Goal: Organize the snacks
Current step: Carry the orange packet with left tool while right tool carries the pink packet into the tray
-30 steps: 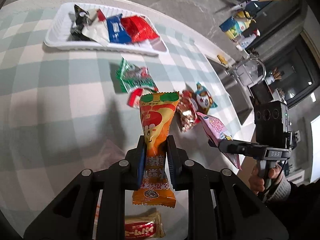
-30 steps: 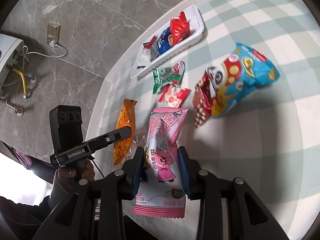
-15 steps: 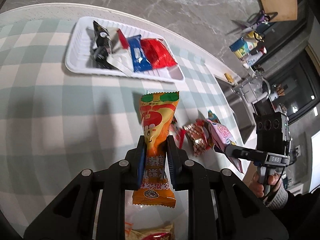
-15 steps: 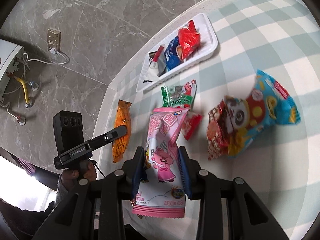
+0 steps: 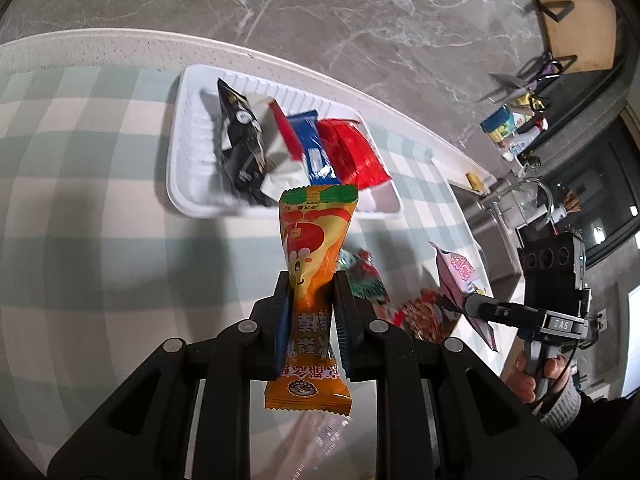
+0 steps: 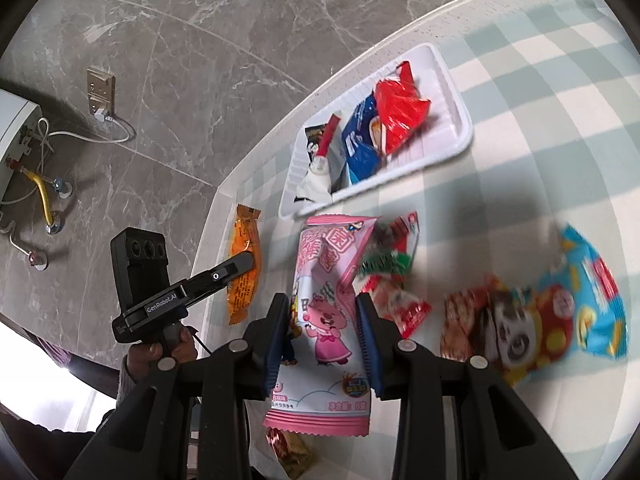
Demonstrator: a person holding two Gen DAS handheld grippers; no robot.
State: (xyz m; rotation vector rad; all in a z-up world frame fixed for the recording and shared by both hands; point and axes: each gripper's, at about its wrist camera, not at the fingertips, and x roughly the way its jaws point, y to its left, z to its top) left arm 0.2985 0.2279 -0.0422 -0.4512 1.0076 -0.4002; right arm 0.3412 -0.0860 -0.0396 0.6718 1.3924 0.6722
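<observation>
The left tool (image 5: pixel 308 304) grips an orange packet (image 5: pixel 314 256) and the right tool (image 6: pixel 322 328) a pink packet (image 6: pixel 328 300), both seemingly above the bench short of the white tray (image 5: pixel 180 160). This looks like the carry step; next, each must reach over the tray and let go.

Grey marble floor (image 5: pixel 360 20) surrounds the checked tabletop (image 5: pixel 80 160); a wall socket (image 6: pixel 100 92) feeds a white cable (image 6: pixel 80 136)

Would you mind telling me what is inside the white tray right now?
The white tray holds a black packet, a blue packet, a red packet and a white packet. They overlap, so anything beneath them is hidden.
</observation>
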